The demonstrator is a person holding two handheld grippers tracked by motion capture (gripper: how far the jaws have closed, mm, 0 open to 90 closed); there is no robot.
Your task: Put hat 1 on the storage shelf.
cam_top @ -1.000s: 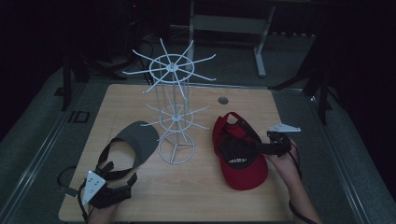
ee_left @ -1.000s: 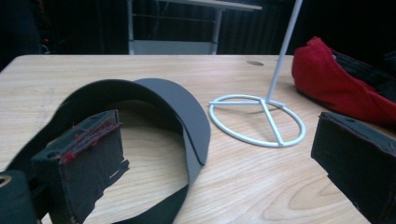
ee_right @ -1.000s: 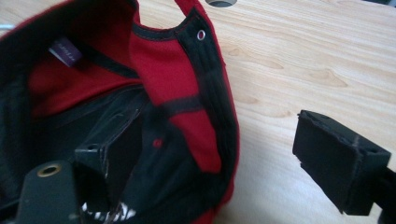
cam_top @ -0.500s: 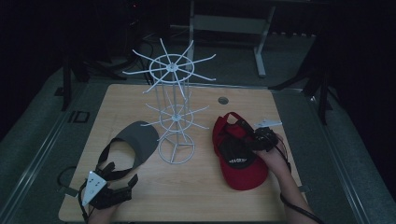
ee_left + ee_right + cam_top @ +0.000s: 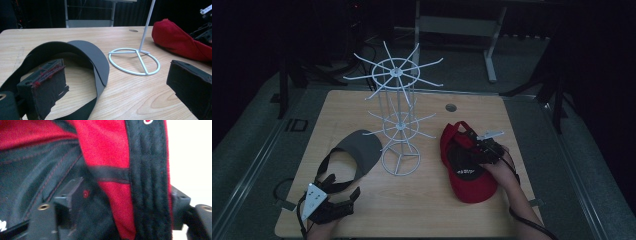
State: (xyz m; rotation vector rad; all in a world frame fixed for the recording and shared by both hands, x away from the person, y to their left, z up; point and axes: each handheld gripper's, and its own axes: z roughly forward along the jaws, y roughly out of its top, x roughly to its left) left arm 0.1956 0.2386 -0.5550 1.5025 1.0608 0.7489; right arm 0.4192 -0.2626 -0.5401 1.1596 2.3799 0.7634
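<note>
A red cap [image 5: 474, 187] lies upside down on the right of the wooden table [image 5: 432, 210], its black lining up. My right gripper [image 5: 469, 149] reaches into the cap's back edge. In the right gripper view the cap's rim [image 5: 112, 152] with its black sweatband stands between the jaws, which have just been closing; a dark gap shows beside the left pad. A grey visor [image 5: 362, 150] lies at the left. My left gripper [image 5: 343, 189] rests just in front of it, open wide, one jaw inside the visor's band [image 5: 92, 57].
A white wire hat rack [image 5: 397, 125] stands mid-table between visor and cap, with its ring base [image 5: 135, 61] on the wood. A round cable hole [image 5: 451, 107] sits in the table's far side. The red cap [image 5: 180, 42] bulges at the right in the left gripper view.
My right gripper has moved left and down from the cap's right side onto its rim. The left gripper and the visor have stayed put.
</note>
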